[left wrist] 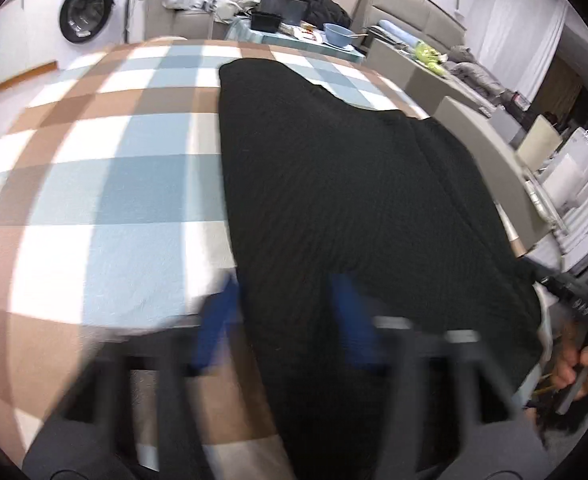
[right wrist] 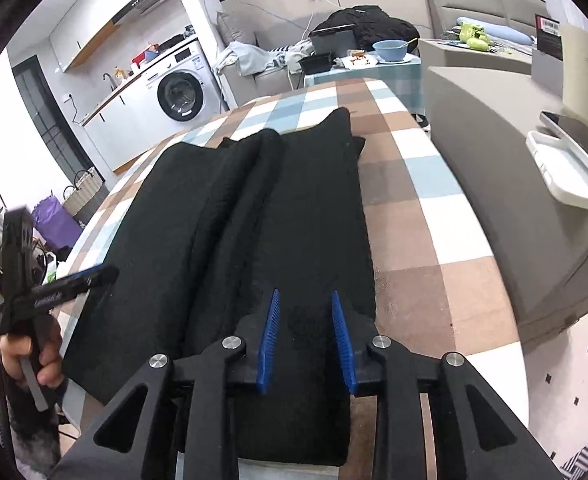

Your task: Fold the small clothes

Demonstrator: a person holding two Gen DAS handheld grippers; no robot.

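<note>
A black ribbed knit garment lies lengthwise on the checked table cloth, with a long fold ridge down its middle. My right gripper is open, its blue pads just over the garment's near end, nothing between them. In the left wrist view the same garment fills the right half of the table. My left gripper is blurred by motion and open, its blue pads straddling the garment's near left edge. The left gripper also shows at the left of the right wrist view.
A grey sofa runs along the table's right side with a white tray on it. Beyond the table's far end stands a small table with a blue bowl and black containers. A washing machine stands far left.
</note>
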